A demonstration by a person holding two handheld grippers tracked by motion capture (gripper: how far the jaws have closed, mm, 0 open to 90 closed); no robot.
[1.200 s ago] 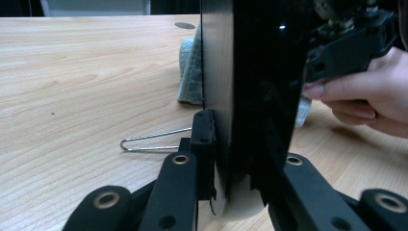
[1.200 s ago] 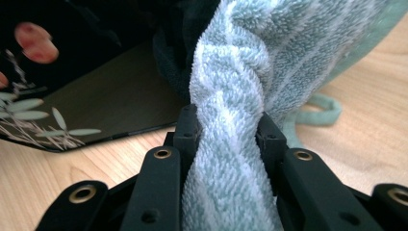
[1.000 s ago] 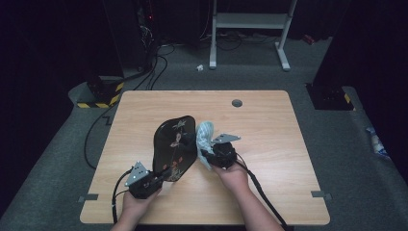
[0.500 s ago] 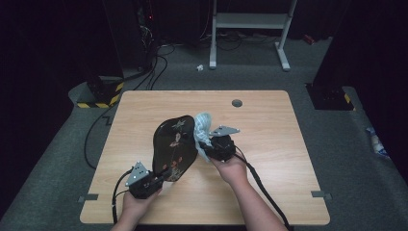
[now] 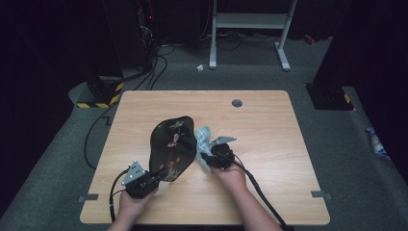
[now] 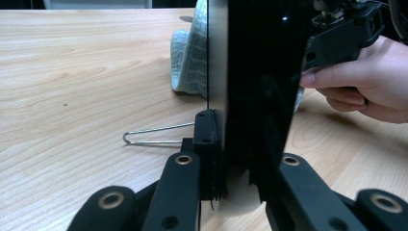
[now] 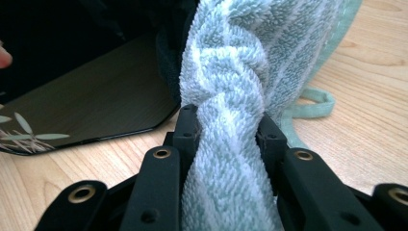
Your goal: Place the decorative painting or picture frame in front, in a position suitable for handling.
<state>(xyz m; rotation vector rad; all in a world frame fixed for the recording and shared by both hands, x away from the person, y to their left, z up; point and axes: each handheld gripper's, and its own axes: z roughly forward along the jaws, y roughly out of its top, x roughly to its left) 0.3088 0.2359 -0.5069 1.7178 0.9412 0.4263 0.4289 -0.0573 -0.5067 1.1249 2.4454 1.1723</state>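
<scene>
A black lacquered plate (image 5: 171, 143) with a painted flower pattern stands tilted on its edge on the wooden table (image 5: 269, 125). My left gripper (image 5: 159, 176) is shut on its near rim, and its jaws have just closed a little tighter on it. In the left gripper view the plate (image 6: 255, 72) rises edge-on between the left gripper's (image 6: 235, 144) pads. My right gripper (image 5: 207, 156) is shut on a bunched pale green towel (image 5: 203, 137), which lies against the plate's right side. In the right gripper view the towel (image 7: 226, 86) fills the right gripper (image 7: 228, 130), with the plate (image 7: 96, 96) to its left.
A thin bent wire (image 6: 154, 134) lies on the table beside the plate. A round cable hole (image 5: 236, 102) sits near the table's far edge. Cables trail from both grippers over the near edge. A white metal frame (image 5: 250, 21) stands on the floor behind.
The right gripper and towel slid away along the plate's right side, then came back down towards the person. The left gripper and plate kept still.
</scene>
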